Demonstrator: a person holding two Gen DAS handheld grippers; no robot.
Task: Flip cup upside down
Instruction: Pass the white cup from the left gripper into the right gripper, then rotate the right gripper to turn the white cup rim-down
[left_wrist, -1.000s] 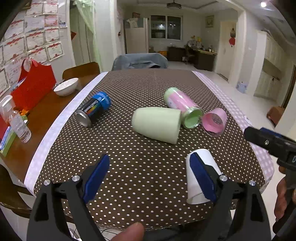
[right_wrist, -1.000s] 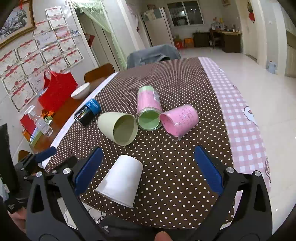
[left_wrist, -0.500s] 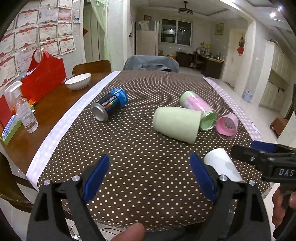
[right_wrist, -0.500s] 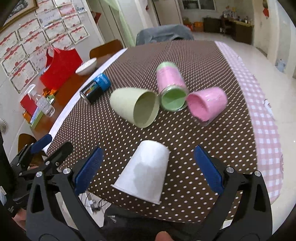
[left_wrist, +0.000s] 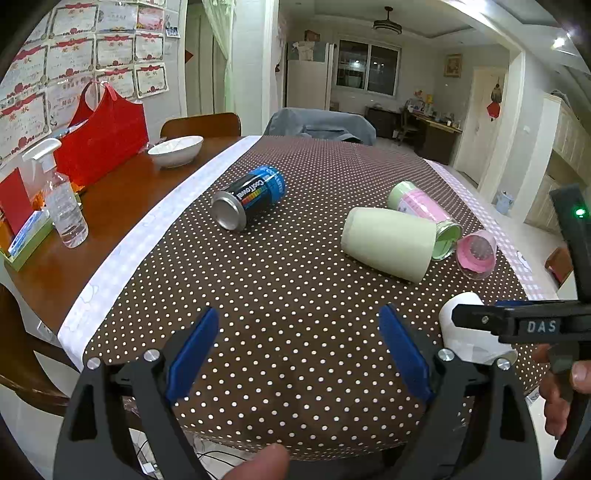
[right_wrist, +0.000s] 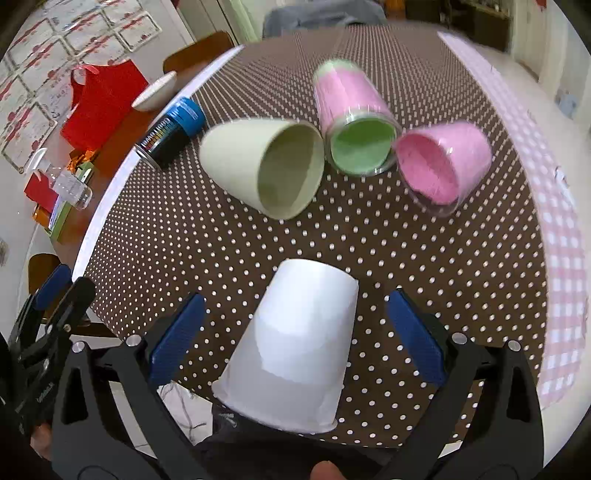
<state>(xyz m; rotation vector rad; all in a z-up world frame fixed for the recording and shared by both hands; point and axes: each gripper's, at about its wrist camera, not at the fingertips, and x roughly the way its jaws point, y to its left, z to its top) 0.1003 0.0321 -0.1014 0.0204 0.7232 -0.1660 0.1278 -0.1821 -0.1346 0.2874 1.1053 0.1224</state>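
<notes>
Straddling one white cup (right_wrist: 295, 343): right gripper (right_wrist: 295, 332) jaws apart; left gripper (left_wrist: 299, 347) apart, empty; three cups, one can (left_wrist: 251, 201) beyond.

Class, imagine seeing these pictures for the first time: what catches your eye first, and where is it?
The white paper cup dominates, standing rim-down at the table's near edge between the open right gripper fingers. Behind it, a pale green cup, a pink-green tumbler and a pink cup lie toppled together.

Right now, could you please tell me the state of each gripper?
Left gripper: open, holding nothing.
Right gripper: open, jaws either side of the white paper cup, not closed on it.
</notes>
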